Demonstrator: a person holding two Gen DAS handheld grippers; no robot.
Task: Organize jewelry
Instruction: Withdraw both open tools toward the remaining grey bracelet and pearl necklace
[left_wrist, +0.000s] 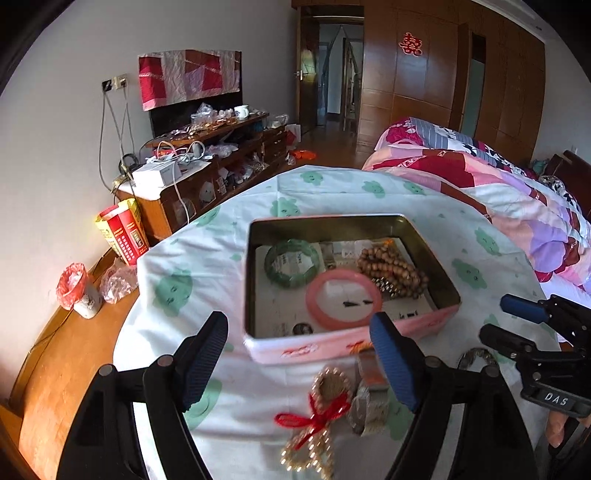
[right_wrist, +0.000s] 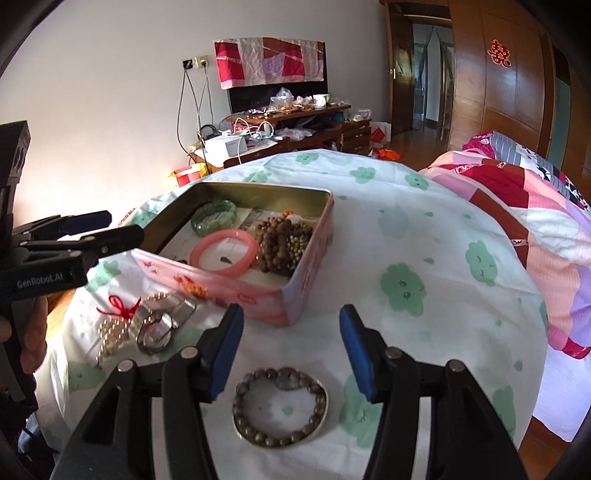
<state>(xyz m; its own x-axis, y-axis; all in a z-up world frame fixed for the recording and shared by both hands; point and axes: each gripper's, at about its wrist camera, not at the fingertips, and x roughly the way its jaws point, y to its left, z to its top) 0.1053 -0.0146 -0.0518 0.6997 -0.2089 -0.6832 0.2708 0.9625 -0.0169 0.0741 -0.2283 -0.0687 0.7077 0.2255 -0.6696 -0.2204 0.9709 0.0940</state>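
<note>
A tin box (right_wrist: 236, 280) sits on a cloth-covered table (right_wrist: 424, 229) at centre frame in the right wrist view, holding two bangles (right_wrist: 223, 253) side by side at its left and a heap of bead strings (right_wrist: 282, 242) at its right. A beaded bracelet (right_wrist: 280, 404) lies on the cloth in the lower centre; a cluster of jewelry (right_wrist: 147, 325) lies lower left of the box. A bed (right_wrist: 535, 206) stands at right, a cabinet (right_wrist: 295, 136) behind at upper centre.

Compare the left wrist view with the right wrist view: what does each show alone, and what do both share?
Only the left wrist view shows the red-bagged white bin on the wooden floor. Only the right wrist view shows the whole grey beaded bracelet on the flowered cloth. Both share the pink rectangular tin holding the pink bangle, green bangle and brown wooden beads.
</note>
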